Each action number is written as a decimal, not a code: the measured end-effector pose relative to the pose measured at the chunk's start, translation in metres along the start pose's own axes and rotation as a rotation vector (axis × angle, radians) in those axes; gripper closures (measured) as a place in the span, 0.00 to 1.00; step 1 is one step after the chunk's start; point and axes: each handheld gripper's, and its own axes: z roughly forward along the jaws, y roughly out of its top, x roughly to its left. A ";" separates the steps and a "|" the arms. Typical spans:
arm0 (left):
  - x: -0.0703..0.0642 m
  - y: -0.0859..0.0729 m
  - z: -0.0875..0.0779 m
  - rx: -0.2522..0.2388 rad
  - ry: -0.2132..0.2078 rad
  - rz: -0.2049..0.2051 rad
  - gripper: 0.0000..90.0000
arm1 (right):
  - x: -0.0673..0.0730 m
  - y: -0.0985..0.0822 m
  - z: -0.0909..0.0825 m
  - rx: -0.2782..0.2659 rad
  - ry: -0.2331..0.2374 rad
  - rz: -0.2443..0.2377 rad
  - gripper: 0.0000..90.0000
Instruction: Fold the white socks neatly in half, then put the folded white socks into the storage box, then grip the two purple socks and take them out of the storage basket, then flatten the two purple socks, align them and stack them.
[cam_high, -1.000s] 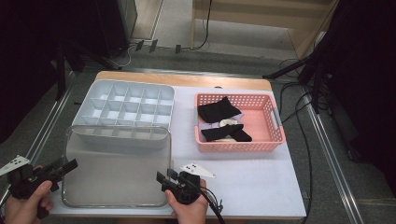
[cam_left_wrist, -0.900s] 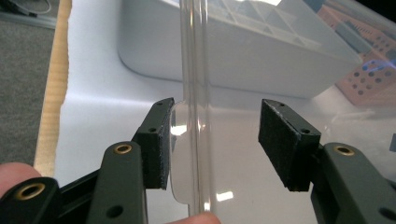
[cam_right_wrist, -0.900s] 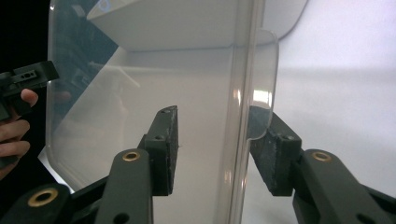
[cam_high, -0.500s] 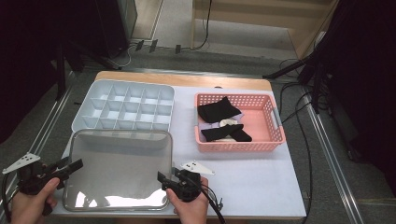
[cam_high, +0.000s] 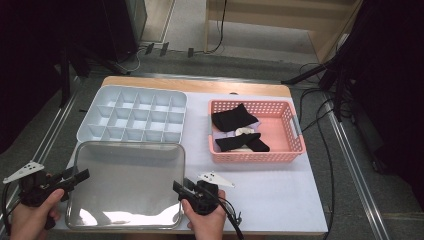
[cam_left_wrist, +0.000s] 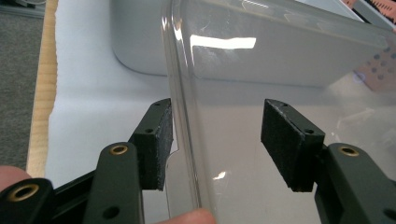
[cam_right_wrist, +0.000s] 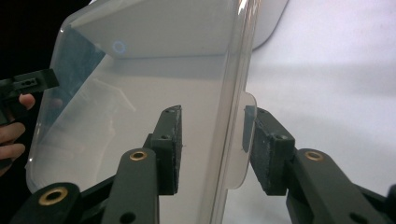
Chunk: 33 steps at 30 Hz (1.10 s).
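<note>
Clear plastic lid (cam_high: 127, 182), lower left of frame, laid flat beside compartment tray (cam_high: 134, 116). My left hand-held gripper (cam_left_wrist: 215, 140) and right hand-held gripper (cam_right_wrist: 212, 149) straddle opposite rims, jaws just closing, not yet clamped, for level lift.

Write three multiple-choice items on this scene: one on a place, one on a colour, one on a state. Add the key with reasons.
1. Where does the clear lid lie?
A. On top of the divided tray
B. Flat on the table, on the person's side of the divided tray
C. Inside the basket

2. What colour is the basket?
A. Blue
B. Green
C. Pink

3. What state is the divided tray in?
A. Uncovered, its compartments empty
B. Closed under the lid
C. Turned upside down

Key:
1 B: the high view shows the lid flat on the table, just in front of the tray.
2 C: its meshed walls are plainly pink.
3 A: every compartment is open to the camera, and nothing lies in any of them.
</note>
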 end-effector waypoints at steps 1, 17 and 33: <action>0.000 -0.001 -0.001 -0.003 0.003 -0.001 0.50 | 0.001 -0.001 0.000 0.002 -0.002 0.000 0.66; 0.002 -0.020 -0.008 0.012 0.013 -0.025 0.49 | 0.010 -0.023 -0.004 0.016 -0.015 -0.034 0.64; 0.000 -0.018 0.007 0.056 0.113 -0.020 0.44 | 0.008 -0.025 0.009 0.049 -0.040 -0.113 0.51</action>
